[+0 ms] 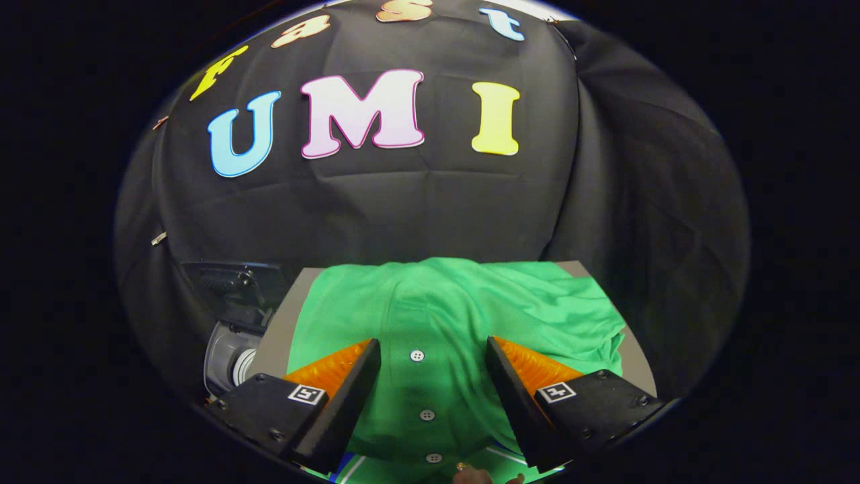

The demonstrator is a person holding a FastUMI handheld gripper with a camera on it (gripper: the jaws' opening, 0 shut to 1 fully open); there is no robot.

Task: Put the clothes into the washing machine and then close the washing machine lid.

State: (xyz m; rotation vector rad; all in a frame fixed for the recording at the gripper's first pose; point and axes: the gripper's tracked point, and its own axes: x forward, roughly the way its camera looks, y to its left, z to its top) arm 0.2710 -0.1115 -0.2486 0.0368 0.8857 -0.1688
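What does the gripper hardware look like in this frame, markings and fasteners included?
The gripper has two wedge-shaped fingers tapering forward, with ribbed inner pads. Each sits on a dark, angular block with visible screws. Each block carries a square black-and-white fiducial tag. No cables are visible. The fingers stand open over the green shirt.

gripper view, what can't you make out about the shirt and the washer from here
- Green shirt: its lower part is covered by the open gripper, whose jaws stand apart over the button placket.
- Washing machine: a grey part shows beside the grey board; lid state cannot be told.
- Hand: cut off below the shirt.
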